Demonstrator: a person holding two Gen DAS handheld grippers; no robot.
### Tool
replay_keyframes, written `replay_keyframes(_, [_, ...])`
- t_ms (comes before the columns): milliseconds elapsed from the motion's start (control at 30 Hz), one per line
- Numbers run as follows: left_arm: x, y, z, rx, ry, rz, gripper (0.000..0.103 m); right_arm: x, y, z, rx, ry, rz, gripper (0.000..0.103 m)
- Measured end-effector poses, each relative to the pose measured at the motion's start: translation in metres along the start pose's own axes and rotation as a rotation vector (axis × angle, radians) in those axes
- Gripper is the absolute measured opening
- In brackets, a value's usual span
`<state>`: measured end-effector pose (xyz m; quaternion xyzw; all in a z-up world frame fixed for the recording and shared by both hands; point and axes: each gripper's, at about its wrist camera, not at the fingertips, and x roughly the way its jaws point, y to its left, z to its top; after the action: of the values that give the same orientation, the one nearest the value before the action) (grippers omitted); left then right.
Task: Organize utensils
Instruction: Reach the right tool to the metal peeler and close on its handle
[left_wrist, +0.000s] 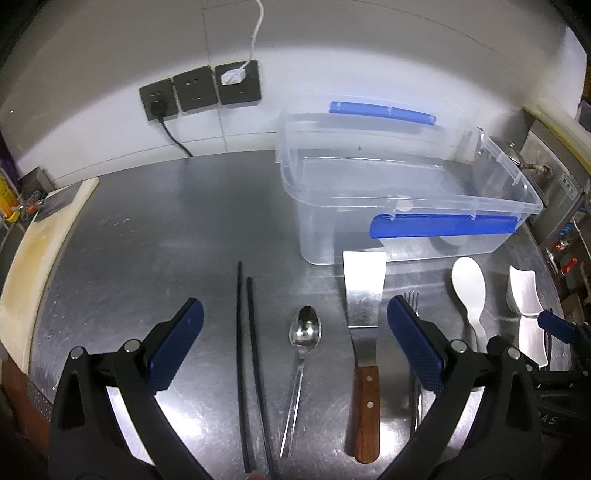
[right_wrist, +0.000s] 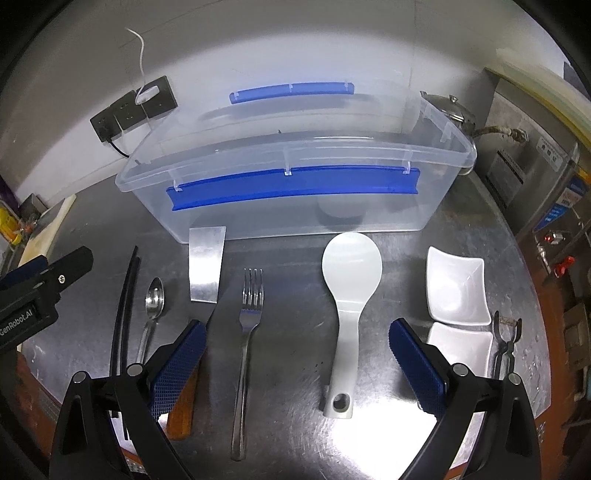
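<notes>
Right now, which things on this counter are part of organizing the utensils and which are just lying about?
For the job: chopsticks, metal spoon, spatula, fork, white rice paddle, clear storage box, perhaps the two white dishes.

Just lying about: cutting board, wall sockets, kettle, metal clip tool.

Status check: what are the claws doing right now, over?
Both claws open, empty. Utensils lined up before the bin. Bin open, nothing blocking.

chopsticks (left_wrist: 245, 373) | spoon (left_wrist: 303, 334) | spatula (left_wrist: 364, 325) | fork (right_wrist: 248, 332) | paddle (right_wrist: 349, 295); bin (right_wrist: 295, 177) behind
</notes>
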<state>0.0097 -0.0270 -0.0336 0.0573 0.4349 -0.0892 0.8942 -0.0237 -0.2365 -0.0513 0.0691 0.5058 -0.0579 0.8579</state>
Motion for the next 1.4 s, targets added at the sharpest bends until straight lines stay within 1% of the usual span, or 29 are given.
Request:
replay_keyframes(167, [0.004,-0.017,0.005,0.059,0.004,-0.078,0.096,-0.004,-0.012,-0.003,0.045,-0.011,-0.024,0.098])
replay_keyframes(233, [0.006,-0.03,0.008,0.094,0.005,-0.124,0.096,-0.011,-0.029,-0.006,0.078,-0.026,-0.063,0.098])
replay_keyframes(333, [0.009,-0.056,0.012,0.158,0.007,-0.206,0.096,-0.018,-0.065,-0.016,0.148,-0.028,-0.142,0.098])
replay_keyframes(367, [0.012,-0.068,0.013,0.184,0.014,-0.244,0.096,-0.02,-0.081,-0.021,0.178,-0.022,-0.176,0.098])
replay_keyframes(400, [0.013,-0.077,0.013,0.2,0.019,-0.27,0.096,-0.023,-0.101,-0.028,0.215,-0.011,-0.222,0.098])
replay_keyframes(500, [0.016,-0.111,0.014,0.246,0.022,-0.345,0.096,-0.029,-0.154,-0.047,0.281,0.017,-0.32,0.098])
replay_keyframes(533, [0.016,-0.121,0.015,0.252,0.023,-0.354,0.096,-0.03,-0.174,-0.054,0.301,0.032,-0.339,0.098])
replay_keyframes(633, [0.015,-0.157,0.013,0.258,0.042,-0.405,0.096,-0.025,-0.217,-0.066,0.337,0.063,-0.321,0.098])
replay_keyframes(700, [0.013,-0.186,0.011,0.261,0.051,-0.44,0.096,-0.014,-0.237,-0.07,0.325,0.105,-0.299,0.098])
replay_keyframes(733, [0.013,-0.197,0.011,0.258,0.058,-0.454,0.096,-0.011,-0.243,-0.071,0.312,0.126,-0.287,0.095])
replay_keyframes(767, [0.014,-0.216,0.011,0.244,0.073,-0.484,0.096,-0.006,-0.248,-0.072,0.3,0.142,-0.272,0.078])
replay_keyframes(800, [0.016,-0.226,0.012,0.23,0.092,-0.507,0.096,0.0,-0.256,-0.072,0.291,0.165,-0.257,0.066])
replay_keyframes(833, [0.018,-0.237,0.013,0.218,0.114,-0.529,0.096,0.006,-0.263,-0.072,0.293,0.19,-0.253,0.049])
replay_keyframes(867, [0.02,-0.25,0.013,0.205,0.146,-0.559,0.096,0.01,-0.269,-0.072,0.291,0.207,-0.245,0.045])
replay_keyframes(933, [0.024,-0.274,0.012,0.191,0.196,-0.607,0.096,0.018,-0.271,-0.072,0.26,0.224,-0.207,0.045])
replay_keyframes(1033, [0.029,-0.293,0.009,0.187,0.231,-0.613,0.096,0.019,-0.269,-0.069,0.211,0.233,-0.182,0.045])
replay_keyframes(1100, [0.033,-0.304,0.009,0.187,0.27,-0.638,0.096,0.021,-0.266,-0.067,0.194,0.24,-0.171,0.045])
replay_keyframes(1167, [0.039,-0.312,0.01,0.179,0.315,-0.68,0.096,0.023,-0.263,-0.065,0.177,0.243,-0.158,0.045])
replay_keyframes(1233, [0.046,-0.32,0.012,0.174,0.357,-0.714,0.096,0.03,-0.256,-0.063,0.168,0.267,-0.157,0.045])
replay_keyframes(1267, [0.049,-0.323,0.014,0.167,0.387,-0.744,0.096,0.03,-0.255,-0.063,0.169,0.279,-0.156,0.045])
replay_keyframes(1300, [0.051,-0.326,0.015,0.161,0.401,-0.763,0.096,0.036,-0.253,-0.066,0.173,0.302,-0.151,0.042])
replay_keyframes(1333, [0.053,-0.328,0.016,0.152,0.418,-0.785,0.096,0.039,-0.252,-0.069,0.178,0.315,-0.149,0.032])
replay_keyframes(1400, [0.06,-0.333,0.018,0.135,0.452,-0.823,0.096,0.039,-0.251,-0.07,0.189,0.307,-0.155,0.029])
